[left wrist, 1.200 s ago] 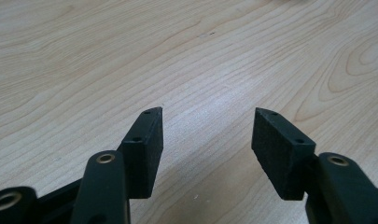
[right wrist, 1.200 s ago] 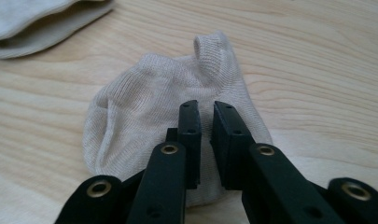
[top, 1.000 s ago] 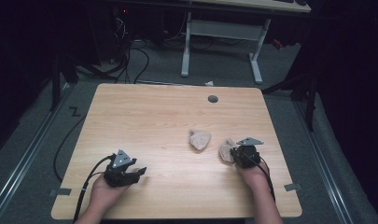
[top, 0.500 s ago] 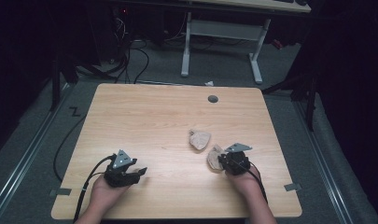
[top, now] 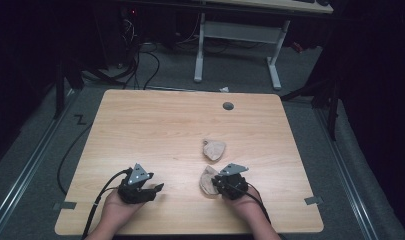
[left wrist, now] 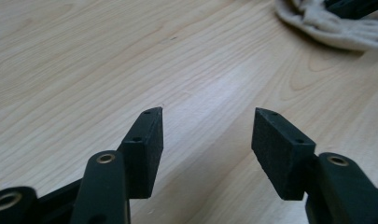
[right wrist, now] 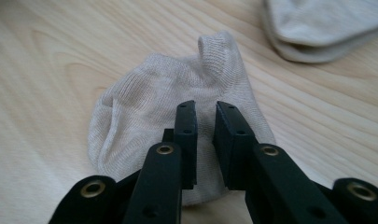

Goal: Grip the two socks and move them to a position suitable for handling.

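**Soft sock pinched at its near edge, second sock waiting beyond**

The beige knitted ankle sock (right wrist: pixel 177 88) lies flat on the pale wood-grain worktop (top: pixel 155 130), at about five o'clock from the worktop's middle in the high view (top: pixel 208 181). By its look it is light, limp and thin: it will fold and drag rather than lift as one piece, and it will not slip or break. The ribbed cuff at its far end, or a pinch of both layers near an edge, seems the surest place to take it.

The right gripper (right wrist: pixel 204 112) sits on the sock's near edge, its jaws drawn almost together, with only a narrow slot between them. They have just been opening a little further. The right gripper view shows fabric under and behind the tips, yet whether a fold is truly caught in the slot is hard to make out.

A second beige sock (top: pixel 214 149) lies folded at twelve o'clock from the first, apart from it; the right gripper view cuts it off at the top edge (right wrist: pixel 317 28).

The left gripper (left wrist: pixel 206 122) hovers low over bare wood at eight o'clock, jaws wide apart and holding nothing. The first sock's edge (left wrist: pixel 333 28) shows at its view's upper right corner, partly cropped.
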The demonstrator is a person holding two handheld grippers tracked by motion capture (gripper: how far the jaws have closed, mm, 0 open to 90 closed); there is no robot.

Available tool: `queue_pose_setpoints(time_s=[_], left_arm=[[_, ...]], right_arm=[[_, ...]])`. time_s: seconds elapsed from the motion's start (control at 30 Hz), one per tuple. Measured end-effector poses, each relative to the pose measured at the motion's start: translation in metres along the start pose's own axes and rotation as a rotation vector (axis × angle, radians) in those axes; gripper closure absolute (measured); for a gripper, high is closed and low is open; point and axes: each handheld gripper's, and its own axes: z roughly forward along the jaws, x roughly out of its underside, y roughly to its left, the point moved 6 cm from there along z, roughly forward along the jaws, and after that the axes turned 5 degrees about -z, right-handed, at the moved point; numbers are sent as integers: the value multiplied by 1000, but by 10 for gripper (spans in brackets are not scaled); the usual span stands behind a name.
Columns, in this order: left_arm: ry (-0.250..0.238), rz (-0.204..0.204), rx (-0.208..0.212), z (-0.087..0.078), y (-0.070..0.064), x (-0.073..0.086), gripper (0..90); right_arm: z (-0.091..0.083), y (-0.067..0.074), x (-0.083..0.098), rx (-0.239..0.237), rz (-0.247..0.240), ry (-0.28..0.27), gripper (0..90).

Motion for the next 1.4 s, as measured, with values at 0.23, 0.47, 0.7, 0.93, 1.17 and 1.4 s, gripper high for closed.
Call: queue_pose_setpoints(time_s=[0.23, 0.47, 0.7, 0.93, 1.17, 1.4], left_arm=[[3, 41, 75, 5, -30, -4, 440], [22, 89, 125, 12, -56, -4, 444], [20, 123, 149, 13, -74, -5, 533], [35, 114, 143, 17, -76, -5, 692], [56, 102, 125, 21, -72, -4, 750], [79, 99, 102, 24, -68, -1, 756]], right_arm=[[7, 28, -9, -41, -68, -23, 797], [11, 41, -14, -53, -119, -30, 841], [13, 54, -18, -69, -154, -37, 889], [11, 59, -21, -62, -172, -42, 900], [-15, 59, -25, -80, -140, -135, 846], [-7, 73, -20, -140, -147, -101, 650]])
